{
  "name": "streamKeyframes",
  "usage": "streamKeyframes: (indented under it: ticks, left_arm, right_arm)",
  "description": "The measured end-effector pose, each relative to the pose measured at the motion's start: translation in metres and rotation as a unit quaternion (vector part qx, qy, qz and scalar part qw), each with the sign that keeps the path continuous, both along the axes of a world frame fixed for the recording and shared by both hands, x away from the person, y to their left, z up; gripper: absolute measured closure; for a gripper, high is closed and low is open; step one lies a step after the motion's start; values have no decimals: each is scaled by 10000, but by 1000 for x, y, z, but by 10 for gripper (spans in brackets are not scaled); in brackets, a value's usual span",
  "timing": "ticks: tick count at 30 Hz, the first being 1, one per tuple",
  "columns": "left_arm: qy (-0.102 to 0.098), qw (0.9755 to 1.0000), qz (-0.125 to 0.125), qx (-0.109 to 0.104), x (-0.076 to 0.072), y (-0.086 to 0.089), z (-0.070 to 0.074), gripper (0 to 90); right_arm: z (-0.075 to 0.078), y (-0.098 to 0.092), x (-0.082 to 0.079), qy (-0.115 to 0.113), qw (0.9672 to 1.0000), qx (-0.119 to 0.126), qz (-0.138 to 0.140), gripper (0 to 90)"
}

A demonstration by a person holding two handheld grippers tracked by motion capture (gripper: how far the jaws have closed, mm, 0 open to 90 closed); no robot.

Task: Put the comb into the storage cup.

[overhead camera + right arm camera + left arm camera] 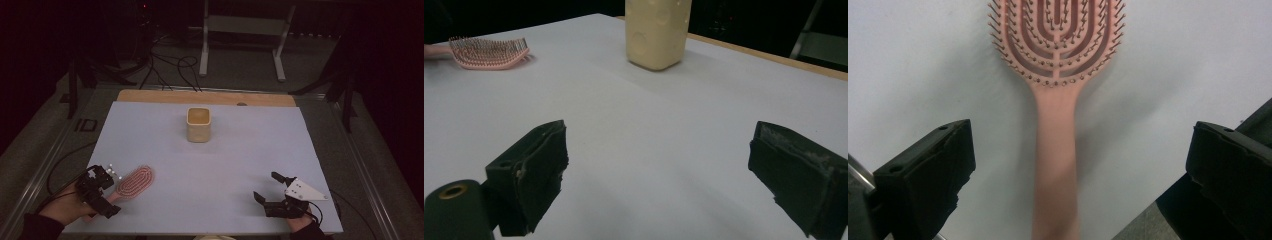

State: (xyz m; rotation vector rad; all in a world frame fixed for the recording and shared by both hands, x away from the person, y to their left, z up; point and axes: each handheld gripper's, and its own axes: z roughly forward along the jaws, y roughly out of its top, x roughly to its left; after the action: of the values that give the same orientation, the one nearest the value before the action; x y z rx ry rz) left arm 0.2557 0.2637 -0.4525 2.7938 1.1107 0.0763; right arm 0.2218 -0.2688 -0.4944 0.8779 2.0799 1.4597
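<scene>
A pale sheet (210,160) covers a wooden table (205,96), seen from above in a dim room. At the near left corner a pink hairbrush (134,183) lies flat on the sheet, bristles up, its oval head pointing away towards the far right and its handle running back towards the person's left hand (62,207). The left gripper (102,192) sits over that handle. In the left gripper view the brush (1056,100) runs straight up the middle, and the two black jaws stand wide apart on either side of the handle, with clear sheet between each pad and the pink plastic, so nothing is clamped. At the near right, well apart from the brush, the right gripper (265,186) rests low over the sheet with its jaws also spread wide and nothing between them. Its own view looks across bare sheet to the brush (489,52) at far left. A cream square cup (198,124) stands upright near the far middle of the sheet, well away from both grippers.
</scene>
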Motion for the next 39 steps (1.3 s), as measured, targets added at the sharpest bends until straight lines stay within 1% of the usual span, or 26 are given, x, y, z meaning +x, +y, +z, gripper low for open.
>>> streamKeyframes:
  ticks: [4, 9, 13, 16, 17, 21, 23, 24, 25, 28, 29, 30, 32, 35, 36, 37, 39]
  left_arm:
    - [52, 10000, -34, -63, 3, 1, -5, 3]
    - [109, 9999, 52, -42, 7, 5, -11, 5]
    - [149, 9999, 36, -17, 10, 6, -14, 53]
    - [158, 9999, 32, 17, 11, 5, -15, 106]
    - [148, 9999, 14, 23, 12, 5, -15, 145]
    - [163, 9999, 4, 49, 14, 4, -15, 217]
    - [178, 9998, -2, 78, 15, 4, -16, 277]
    - [192, 9998, -3, 108, 16, 4, -16, 281]
    - [179, 9998, -13, 109, 16, 3, -16, 323]
    - [193, 9998, -34, 102, 17, 2, -17, 380]
    - [209, 9997, -29, 87, 17, 2, -17, 383]
    - [210, 9997, -54, 111, 18, 1, -18, 412]
    - [226, 9997, -52, 109, 19, 1, -19, 426]
    - [248, 9995, -94, 145, 19, 0, -21, 471]
    - [244, 9996, -98, 142, 19, 0, -21, 494]
    - [228, 9996, -80, 129, 19, -1, -21, 499]
    - [221, 9996, -99, 172, 19, -1, -22, 530]
  right_arm:
    - [0, 0, 0, 1, 10000, -3, 1, 86]
    - [0, 0, 0, -3, 10000, -7, 2, 86]
    - [0, 0, 0, 5, 10000, 0, -1, 86]
    - [0, 0, 0, -4, 10000, -3, 5, 86]
    - [0, 0, 0, -3, 10000, -1, 0, 86]
    - [0, -1, 0, 2, 10000, -7, -2, 86]
    - [0, -1, 0, 0, 10000, -3, 0, 86]
    - [0, -1, 0, -5, 10000, -6, -1, 86]
    - [0, -1, 0, -3, 10000, -5, 2, 86]
    - [0, -1, 0, -6, 10000, -2, 0, 86]
    - [0, -1, 0, -8, 10000, -1, -2, 86]
    - [0, -1, 0, -9, 10000, -1, 0, 86]
    - [0, -1, 0, -9, 10000, -1, 0, 86]
    - [1, -1, 0, -14, 10000, 2, -4, 86]
    - [1, -1, 0, -15, 10000, 2, -4, 86]
    - [1, -1, -1, -14, 10000, 6, -8, 86]
    - [1, -1, 0, -9, 10000, 11, -10, 86]
